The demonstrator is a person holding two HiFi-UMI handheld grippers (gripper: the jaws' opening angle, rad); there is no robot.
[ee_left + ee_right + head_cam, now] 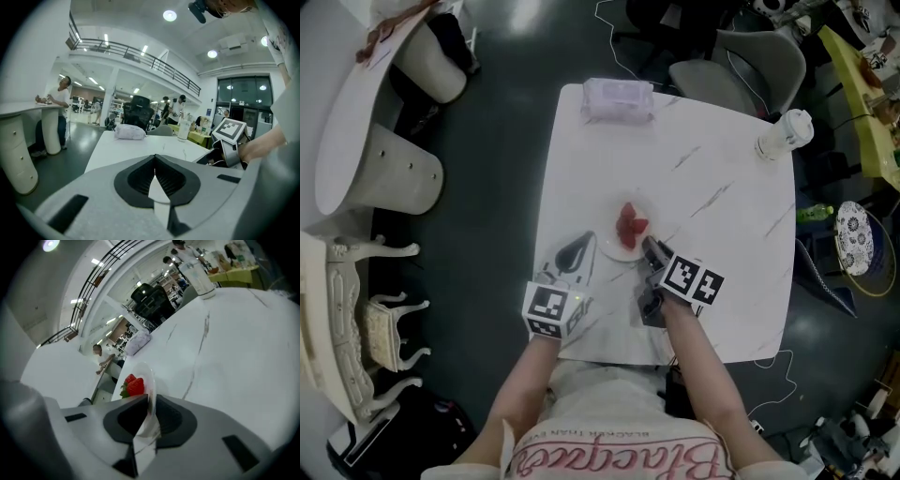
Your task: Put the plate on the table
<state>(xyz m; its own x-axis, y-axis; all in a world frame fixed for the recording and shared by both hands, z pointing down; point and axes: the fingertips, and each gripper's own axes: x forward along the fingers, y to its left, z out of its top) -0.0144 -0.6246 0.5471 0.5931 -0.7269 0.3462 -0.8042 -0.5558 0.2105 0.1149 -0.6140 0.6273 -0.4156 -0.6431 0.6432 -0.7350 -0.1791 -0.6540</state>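
A small clear plate carrying red strawberries is at the middle of the white marble table. My right gripper is shut on the plate's near right rim. In the right gripper view the plate's rim stands between the jaws with the strawberries just past them. Whether the plate rests on the tabletop or hangs just above it cannot be told. My left gripper lies low to the plate's left, shut with nothing in it.
A wrapped white packet lies at the table's far edge and a white bottle stands at its far right corner. Grey chairs stand beyond the table. The near table edge is just under my forearms.
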